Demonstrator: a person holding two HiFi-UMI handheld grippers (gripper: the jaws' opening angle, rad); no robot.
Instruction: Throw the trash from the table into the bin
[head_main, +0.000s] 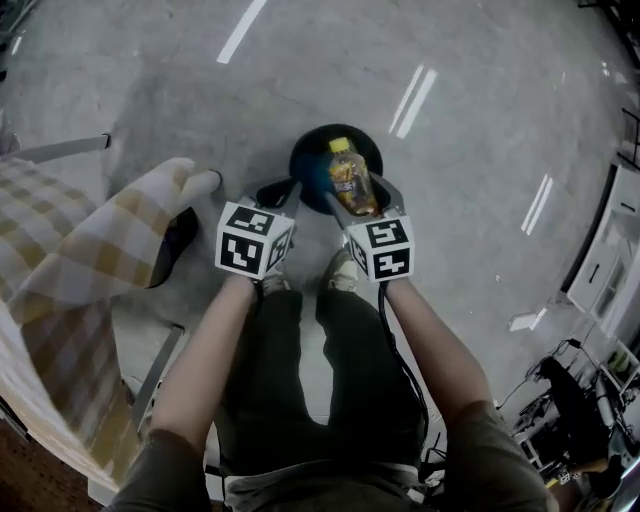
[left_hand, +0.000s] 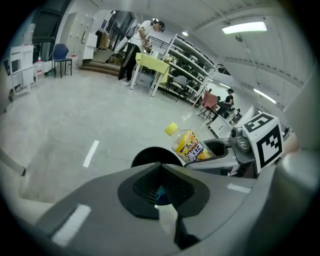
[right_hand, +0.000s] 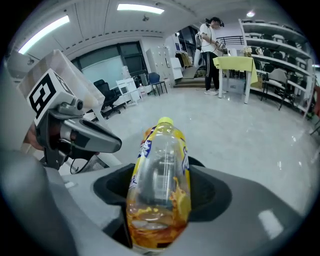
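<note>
Bottle (right_hand: 159, 185), yellow label unreadable, clamped in right tongs (right_hand: 160, 200) above bin (head_main: 305, 165); left tongs (left_hand: 160, 192) closed, empty.

yellow-capped bottle (head_main: 350, 178) above round black bin (head_main: 312, 160), gripper-held

- Grey polished floor (head_main: 480, 60): marked with a white stripe (left_hand: 91, 153).
- Yellow-draped counter (left_hand: 152, 64): set in the background, attended by a standing person (left_hand: 133, 52).
- Shelving racks (left_hand: 192, 61): ranged behind it.
- Blue chair (left_hand: 60, 52): placed by the far wall.
- Ceiling strip light (left_hand: 245, 27): lit.
- Dark cables (head_main: 572, 395): heaped at the floor's edge.
</note>
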